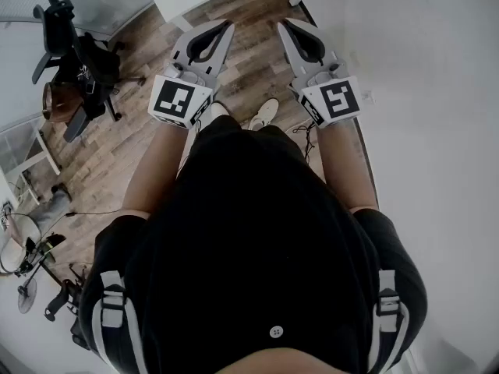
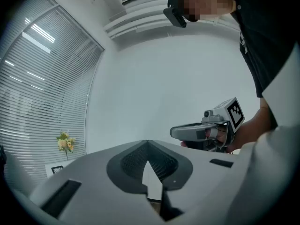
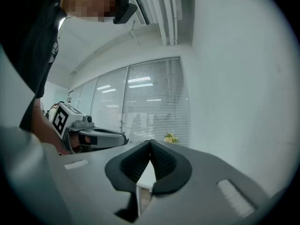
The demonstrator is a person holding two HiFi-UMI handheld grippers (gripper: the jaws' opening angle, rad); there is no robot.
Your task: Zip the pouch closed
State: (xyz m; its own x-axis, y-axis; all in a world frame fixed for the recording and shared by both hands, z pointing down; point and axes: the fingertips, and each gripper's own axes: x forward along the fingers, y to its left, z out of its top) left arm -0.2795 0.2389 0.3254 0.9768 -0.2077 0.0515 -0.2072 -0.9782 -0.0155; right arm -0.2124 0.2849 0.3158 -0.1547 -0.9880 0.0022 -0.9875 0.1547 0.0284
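I hold both tools out level in front of my body, side by side and a little apart, above the wooden floor (image 1: pixel 117 154). The left tool (image 1: pixel 228 26) has its jaws pressed together with nothing between them; its own view shows the ribbed pads (image 2: pixel 136 161) meeting at the tip, with only a narrow gap lower down. The right tool (image 1: pixel 284 25) is the same, jaws together and empty. Each tool's marker cube sits nearest my wrist, the left one (image 1: pixel 181 100) and the right one (image 1: pixel 337 100). The right tool hangs just beside the curved edge of the white counter (image 1: pixel 437 131). My shoes (image 1: pixel 265 114) show on the floor below the tools. A black office chair (image 1: pixel 58 22) stands well off to my left. Window blinds (image 2: pixel 37 78) and a small bunch of yellow flowers (image 2: pixel 65 143) lie beyond the left tool. No view shows me the pouch.
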